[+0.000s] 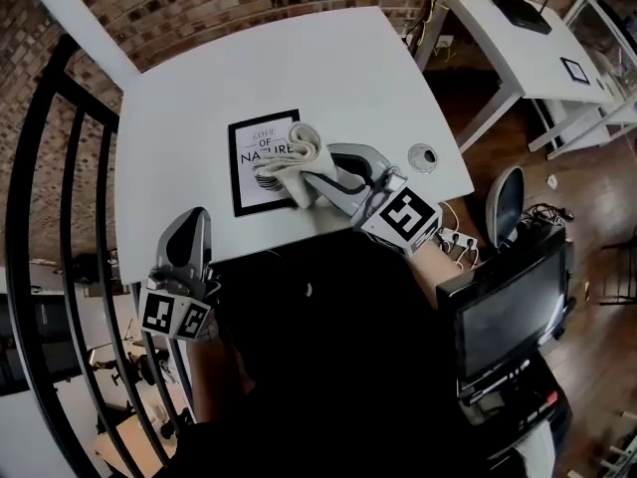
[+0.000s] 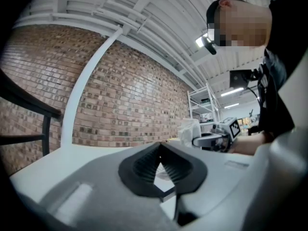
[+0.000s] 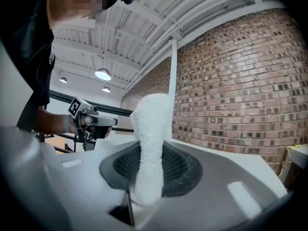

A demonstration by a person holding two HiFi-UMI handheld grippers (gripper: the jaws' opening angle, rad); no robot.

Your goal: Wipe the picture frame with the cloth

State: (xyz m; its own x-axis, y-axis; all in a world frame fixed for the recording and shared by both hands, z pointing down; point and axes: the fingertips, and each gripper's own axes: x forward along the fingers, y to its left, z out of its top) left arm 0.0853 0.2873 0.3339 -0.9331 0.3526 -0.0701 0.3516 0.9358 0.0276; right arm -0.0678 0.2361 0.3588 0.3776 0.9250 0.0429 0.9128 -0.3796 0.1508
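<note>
A black picture frame [image 1: 239,172] with a white print lies flat on the white table [image 1: 328,68]. A cream cloth [image 1: 296,160] is bunched over the frame's right part, and my right gripper [image 1: 320,180] is shut on it from the right. In the right gripper view the cloth [image 3: 149,148] stands up between the pads of the right gripper [image 3: 149,177]. My left gripper [image 1: 192,229] sits at the table's near edge, left of the frame, apart from it. In its own view the left gripper [image 2: 161,150] is shut and empty, and a corner of the frame [image 2: 166,189] shows below its pads.
A small round object [image 1: 423,157] lies on the table right of the frame. A black railing [image 1: 40,167] runs along the left. A second white table [image 1: 523,48] carrying a router stands far right, with a chair [image 1: 506,202] and a dark screen [image 1: 498,312] nearer.
</note>
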